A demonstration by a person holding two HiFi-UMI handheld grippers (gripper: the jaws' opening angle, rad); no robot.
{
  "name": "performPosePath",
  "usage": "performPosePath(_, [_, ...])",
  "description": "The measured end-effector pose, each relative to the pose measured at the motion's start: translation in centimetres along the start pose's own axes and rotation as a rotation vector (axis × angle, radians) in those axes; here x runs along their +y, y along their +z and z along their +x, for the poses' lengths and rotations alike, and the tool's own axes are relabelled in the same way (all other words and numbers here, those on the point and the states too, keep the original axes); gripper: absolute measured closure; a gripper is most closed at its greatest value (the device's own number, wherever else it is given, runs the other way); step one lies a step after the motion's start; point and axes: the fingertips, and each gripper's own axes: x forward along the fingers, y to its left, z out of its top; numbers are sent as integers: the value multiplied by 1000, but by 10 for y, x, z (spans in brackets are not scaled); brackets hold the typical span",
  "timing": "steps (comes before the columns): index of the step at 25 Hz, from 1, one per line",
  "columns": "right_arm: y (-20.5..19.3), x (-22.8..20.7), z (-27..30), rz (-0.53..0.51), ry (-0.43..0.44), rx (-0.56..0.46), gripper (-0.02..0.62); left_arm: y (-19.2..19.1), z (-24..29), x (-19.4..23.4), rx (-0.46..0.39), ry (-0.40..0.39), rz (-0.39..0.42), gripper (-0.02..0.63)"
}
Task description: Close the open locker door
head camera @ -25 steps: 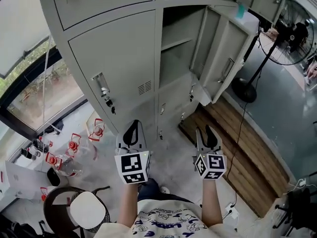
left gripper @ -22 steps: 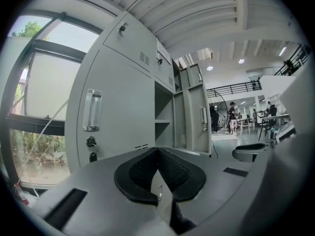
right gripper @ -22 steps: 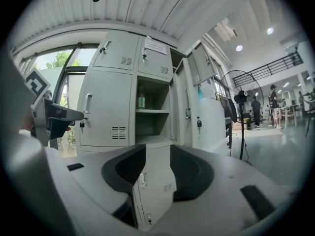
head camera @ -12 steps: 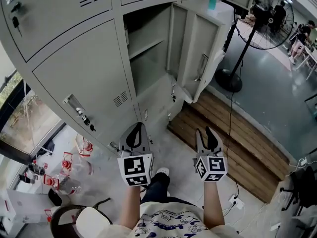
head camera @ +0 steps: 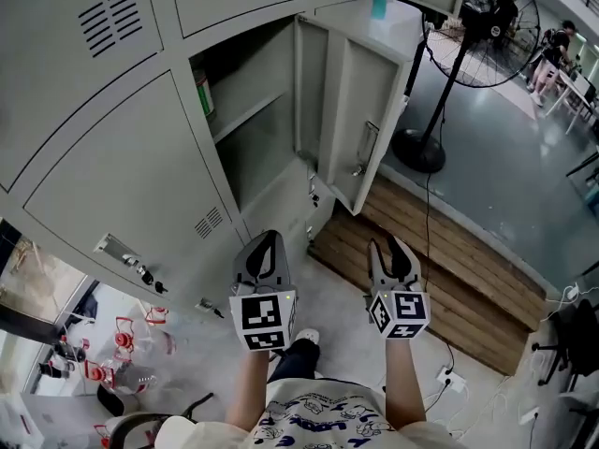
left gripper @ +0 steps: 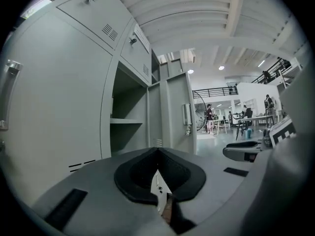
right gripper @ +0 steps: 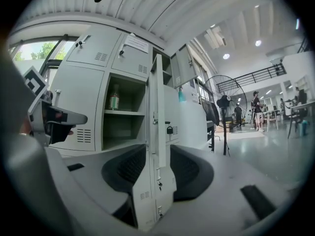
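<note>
While a person stands facing a bank of grey metal lockers (head camera: 122,157), each hand holds a tool out in front, pointed toward the lockers. The left tool (head camera: 266,239) has its jaws drawn together so the tips meet, leaving only a thin sliver of gap behind them, and it grips nothing. The right tool (head camera: 388,245) has its jaws spread wide with nothing between them.

The open locker door (head camera: 360,110) stands ahead and slightly to the right of both tools, well apart from them. It is swung out to the right of its compartment (head camera: 257,148), roughly square to the locker front, with a handle (head camera: 367,148) on its outer face. Through the right tool's gap, the door shows edge-on.

Inside the compartment is a shelf (head camera: 245,110), and a green bottle (right gripper: 114,97) stands on it. A wooden platform (head camera: 440,260) lies on the floor to the right of the lockers, and a standing fan (head camera: 491,21) is beyond it. Keys hang from the lock (head camera: 142,272) of a closed door at the left.
</note>
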Motion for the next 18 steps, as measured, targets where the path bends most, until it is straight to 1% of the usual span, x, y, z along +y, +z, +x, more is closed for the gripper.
performPosePath(9, [5, -8, 49, -2, -27, 0, 440, -3, 54, 15, 14, -29, -5, 603])
performPosePath(18, [1, -9, 86, 2, -35, 12, 440, -5, 93, 28, 19, -48, -13, 603])
